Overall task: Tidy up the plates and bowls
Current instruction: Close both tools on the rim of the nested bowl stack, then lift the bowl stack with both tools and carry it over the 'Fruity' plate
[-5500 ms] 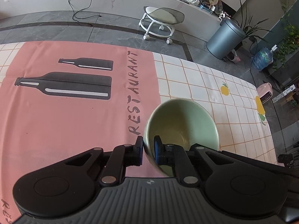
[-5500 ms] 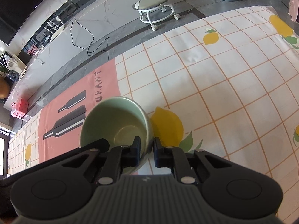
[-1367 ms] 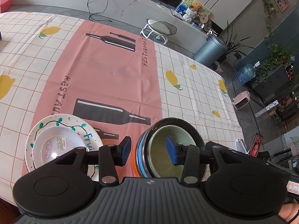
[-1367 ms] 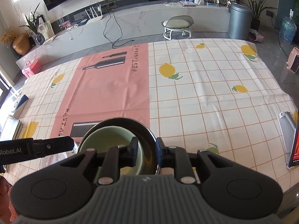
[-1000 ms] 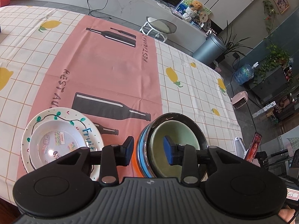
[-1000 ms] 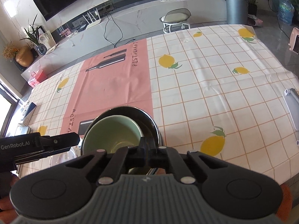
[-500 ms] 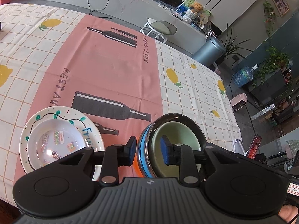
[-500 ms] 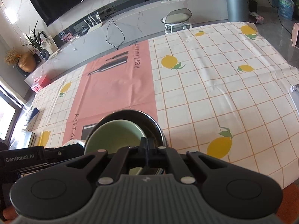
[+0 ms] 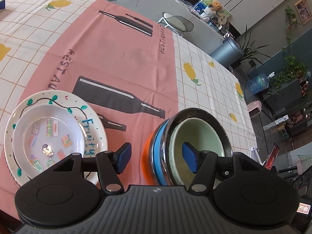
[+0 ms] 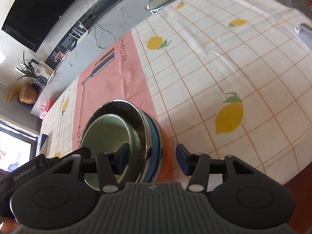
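Only the left wrist view shows the two nested plates: a small white plate (image 9: pixel 47 139) with shiny stickers sits inside a larger plate (image 9: pixel 91 120) painted with a green vine and blue lettering, at 9 o'clock from the bowl stack, just beside it but apart. That view also takes in a stool (image 9: pixel 178 22), a grey bin (image 9: pixel 227 52) and a water jug (image 9: pixel 259 81) beyond the worktop's far edge. Only the right wrist view shows a dark screen (image 10: pixel 48 5) on the wall at 11 o'clock, a gold vase (image 10: pixel 27 96) at 9 o'clock, and the side of the other tool's black body, lettered "GenRobot.AI", at the lower left.

The bowl stack stands at the near edge of the worktop (image 10: pixel 224 62), partly on the pink strip of the cloth. Four bowls are nested: a pale green bowl (image 9: pixel 197 134) innermost, then a shiny steel bowl (image 9: pixel 218 120), a blue bowl (image 9: pixel 157 146), and an orange bowl (image 9: pixel 147 152) at the bottom. Two plates, four bowls.

The left tool (image 9: pixel 157 160) is released; its jaws have just been opening and straddle the stack's left wall, one blue pad outside, one inside the green bowl, neither pressing. The right tool (image 10: pixel 152 160) is likewise released, its jaws having just been opening around the stack's right wall without touching it.
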Action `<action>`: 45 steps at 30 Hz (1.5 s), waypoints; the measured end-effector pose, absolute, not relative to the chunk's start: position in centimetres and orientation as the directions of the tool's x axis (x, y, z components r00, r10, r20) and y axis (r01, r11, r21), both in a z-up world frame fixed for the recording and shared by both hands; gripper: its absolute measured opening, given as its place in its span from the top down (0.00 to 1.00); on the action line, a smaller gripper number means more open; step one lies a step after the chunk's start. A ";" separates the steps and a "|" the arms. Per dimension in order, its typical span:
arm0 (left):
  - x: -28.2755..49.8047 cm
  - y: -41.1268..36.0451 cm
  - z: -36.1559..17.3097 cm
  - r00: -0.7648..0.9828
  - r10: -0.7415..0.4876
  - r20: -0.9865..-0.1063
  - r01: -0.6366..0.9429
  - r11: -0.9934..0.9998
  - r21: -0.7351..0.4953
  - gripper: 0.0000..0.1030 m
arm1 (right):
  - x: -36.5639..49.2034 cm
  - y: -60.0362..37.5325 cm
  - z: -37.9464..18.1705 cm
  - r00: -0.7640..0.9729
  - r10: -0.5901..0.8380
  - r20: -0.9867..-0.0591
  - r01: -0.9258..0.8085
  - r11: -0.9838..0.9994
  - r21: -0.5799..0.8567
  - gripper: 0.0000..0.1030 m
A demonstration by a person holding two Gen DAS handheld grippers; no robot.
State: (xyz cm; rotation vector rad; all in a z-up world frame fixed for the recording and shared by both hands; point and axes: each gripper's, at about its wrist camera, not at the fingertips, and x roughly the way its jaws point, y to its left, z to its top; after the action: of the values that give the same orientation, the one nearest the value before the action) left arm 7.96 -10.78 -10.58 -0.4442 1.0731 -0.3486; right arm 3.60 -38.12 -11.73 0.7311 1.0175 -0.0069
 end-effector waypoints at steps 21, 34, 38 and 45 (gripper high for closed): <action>9.2 -12.9 -13.2 0.348 -0.513 -0.785 0.101 0.853 -0.513 0.36 | 5.2 -38.8 -14.3 0.522 0.407 -0.750 0.372 0.682 0.629 0.46; 9.5 -12.1 -13.4 0.338 -0.548 -0.765 0.081 0.827 -0.556 0.44 | 5.6 -39.0 -15.8 0.503 0.457 -0.734 0.408 0.623 0.667 0.46; 9.6 -12.3 -13.3 0.337 -0.545 -0.768 0.083 0.830 -0.552 0.45 | 5.5 -38.8 -15.7 0.504 0.454 -0.735 0.409 0.624 0.666 0.47; 10.2 -12.4 -13.8 0.325 -0.556 -0.765 0.055 0.819 -0.571 0.40 | 5.4 -38.9 -15.7 0.504 0.453 -0.735 0.412 0.622 0.666 0.47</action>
State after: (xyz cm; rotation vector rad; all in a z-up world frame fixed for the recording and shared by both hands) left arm 10.17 -12.44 -13.80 -0.4943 1.1816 -0.4225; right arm 5.42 -38.91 -15.74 0.9496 1.0874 0.0294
